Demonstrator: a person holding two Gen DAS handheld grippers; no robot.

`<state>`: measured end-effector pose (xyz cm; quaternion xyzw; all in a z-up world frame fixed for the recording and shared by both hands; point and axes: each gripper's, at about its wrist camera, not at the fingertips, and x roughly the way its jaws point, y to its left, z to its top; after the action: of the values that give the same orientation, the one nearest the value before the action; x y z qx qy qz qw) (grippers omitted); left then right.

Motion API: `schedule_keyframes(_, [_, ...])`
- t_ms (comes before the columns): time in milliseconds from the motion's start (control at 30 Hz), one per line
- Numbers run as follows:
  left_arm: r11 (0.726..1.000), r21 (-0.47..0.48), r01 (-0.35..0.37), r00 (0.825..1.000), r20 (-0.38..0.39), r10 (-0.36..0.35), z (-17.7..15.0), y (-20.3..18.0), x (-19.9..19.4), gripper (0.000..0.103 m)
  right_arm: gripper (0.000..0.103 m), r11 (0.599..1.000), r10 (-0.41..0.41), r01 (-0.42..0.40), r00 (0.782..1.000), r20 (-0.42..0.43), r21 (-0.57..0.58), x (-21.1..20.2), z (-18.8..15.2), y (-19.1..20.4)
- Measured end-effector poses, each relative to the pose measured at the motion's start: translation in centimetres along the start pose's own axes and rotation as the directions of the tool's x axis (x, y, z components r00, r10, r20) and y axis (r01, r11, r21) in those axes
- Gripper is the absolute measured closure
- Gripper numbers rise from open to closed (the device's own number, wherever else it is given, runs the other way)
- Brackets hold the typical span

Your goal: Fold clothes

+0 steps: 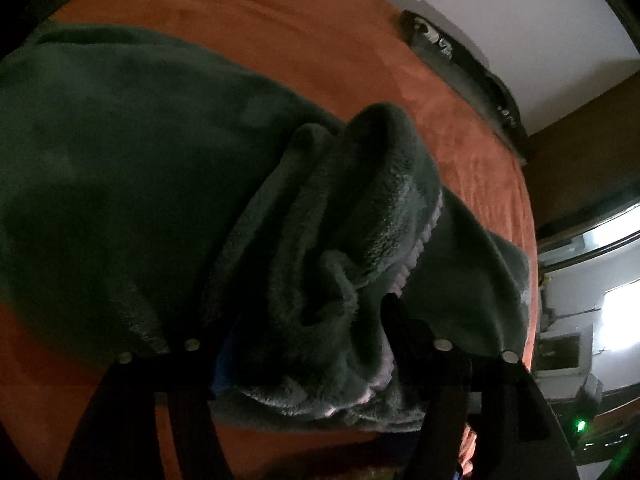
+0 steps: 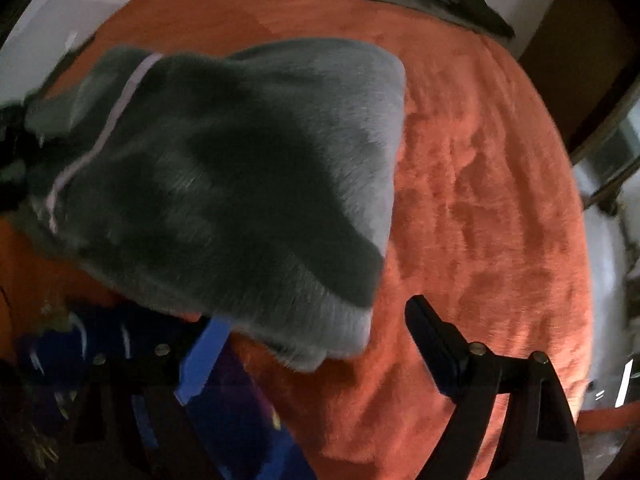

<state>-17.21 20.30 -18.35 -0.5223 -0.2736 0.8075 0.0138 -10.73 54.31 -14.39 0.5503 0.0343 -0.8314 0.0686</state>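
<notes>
Green fleece garment (image 1: 120, 168), one; orange blanket (image 2: 480, 200), one.

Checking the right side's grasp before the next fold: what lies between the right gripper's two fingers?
In the right wrist view, the corner of the grey fleece garment and bare orange blanket lie between the right gripper fingers.

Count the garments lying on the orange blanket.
1: a dark green fleece garment spread on the orange blanket, one bunched part between the left gripper fingers. More may lie out of view.
</notes>
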Motion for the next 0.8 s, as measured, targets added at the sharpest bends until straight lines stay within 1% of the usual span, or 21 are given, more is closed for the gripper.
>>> schedule_keyframes(33, [1.000,-0.015,0.018,1.000,0.001,-0.018,-0.1,0.0,0.1,0.072,0.066,0.998,0.041,-0.042,0.999,0.021,0.053,-0.1,0.3,-0.7])
schedule_keyframes(67, [0.998,-0.034,0.043,0.999,0.001,-0.043,-0.3,0.1,0.1,0.075,0.075,0.991,0.082,-0.087,0.996,0.046,0.106,-0.5,0.5,-1.4])
schedule_keyframes(100, [0.994,-0.067,0.088,0.996,0.003,-0.088,-0.5,0.1,-0.1,0.077,0.079,0.985,0.093,-0.104,0.992,0.083,0.140,-1.2,0.5,-2.0])
schedule_keyframes(167, [0.971,-0.142,0.191,0.982,0.014,-0.191,-1.0,-0.1,-0.8,0.078,0.082,0.978,0.070,-0.101,0.983,0.169,0.184,-3.4,0.0,-3.0])
schedule_keyframes(233, [0.968,-0.116,0.222,0.975,0.055,-0.217,-1.9,-0.8,-2.6,0.077,0.082,0.962,0.067,-0.115,0.979,0.192,0.249,-4.5,-0.6,-4.5])
schedule_keyframes(267, [0.977,-0.092,0.194,0.981,0.044,-0.190,-2.2,-1.3,-2.3,0.077,0.082,0.951,0.069,-0.124,0.978,0.196,0.284,-4.9,-0.9,-5.4])
schedule_keyframes(300, [0.986,-0.065,0.151,0.988,0.022,-0.150,-2.5,-1.8,-1.5,0.077,0.082,0.942,0.082,-0.133,0.981,0.174,0.307,-4.4,-1.1,-6.0])
schedule_keyframes(333, [0.993,-0.037,0.109,0.994,0.001,-0.109,-2.9,-2.3,-0.7,0.077,0.082,0.936,0.102,-0.141,0.986,0.135,0.322,-3.3,-1.2,-6.5])
schedule_keyframes(367, [0.994,-0.052,0.097,0.995,-0.026,-0.098,-3.3,-2.0,0.1,0.077,0.082,0.926,0.121,-0.150,0.987,0.104,0.346,-2.3,-1.4,-7.0])
schedule_keyframes(400, [0.990,-0.091,0.109,0.993,-0.042,-0.114,-3.7,-1.1,0.9,0.076,0.078,0.913,0.140,-0.160,0.987,0.080,0.376,-1.3,-1.6,-7.5])
schedule_keyframes(433, [0.983,-0.120,0.139,0.989,-0.038,-0.145,-4.0,-0.2,1.1,0.075,0.072,0.902,0.158,-0.168,0.986,0.059,0.397,-0.6,-1.9,-7.8])
schedule_keyframes(467, [0.974,-0.145,0.174,0.983,-0.027,-0.180,-4.3,0.6,1.2,0.075,0.063,0.893,0.170,-0.176,0.984,0.051,0.414,-0.4,-1.9,-8.0])
schedule_keyframes(500, [0.965,-0.162,0.207,0.977,-0.021,-0.213,-4.4,1.3,1.0,0.074,0.059,0.883,0.179,-0.182,0.983,0.050,0.432,-0.4,-1.9,-8.1])
schedule_keyframes(533, [0.955,-0.177,0.238,0.969,-0.015,-0.245,-4.4,1.9,0.7,0.074,0.059,0.877,0.189,-0.195,0.980,0.059,0.439,-0.8,-1.7,-8.2])
schedule_keyframes(567, [0.950,-0.181,0.255,0.965,-0.011,-0.261,-4.3,2.2,0.2,0.074,0.059,0.881,0.185,-0.199,0.980,0.075,0.428,-1.7,-1.2,-7.9])
schedule_keyframes(633, [0.944,-0.180,0.278,0.959,-0.003,-0.283,-4.2,2.6,-0.8,0.072,0.057,0.900,0.160,-0.189,0.981,0.105,0.394,-3.8,0.0,-7.1])
schedule_keyframes(700, [0.948,-0.164,0.273,0.961,0.002,-0.276,-3.9,2.4,-2.0,0.070,0.045,0.916,0.142,-0.181,0.981,0.133,0.357,-5.8,1.4,-5.9])
schedule_keyframes(767, [0.961,-0.102,0.258,0.965,-0.019,-0.261,-3.3,2.2,-4.4,0.070,0.044,0.931,0.139,-0.184,0.977,0.159,0.315,-7.7,2.5,-4.8])
schedule_keyframes(800, [0.967,-0.056,0.248,0.969,0.002,-0.249,-2.5,1.7,-5.7,0.070,0.043,0.937,0.137,-0.185,0.975,0.177,0.295,-8.8,2.5,-4.3])
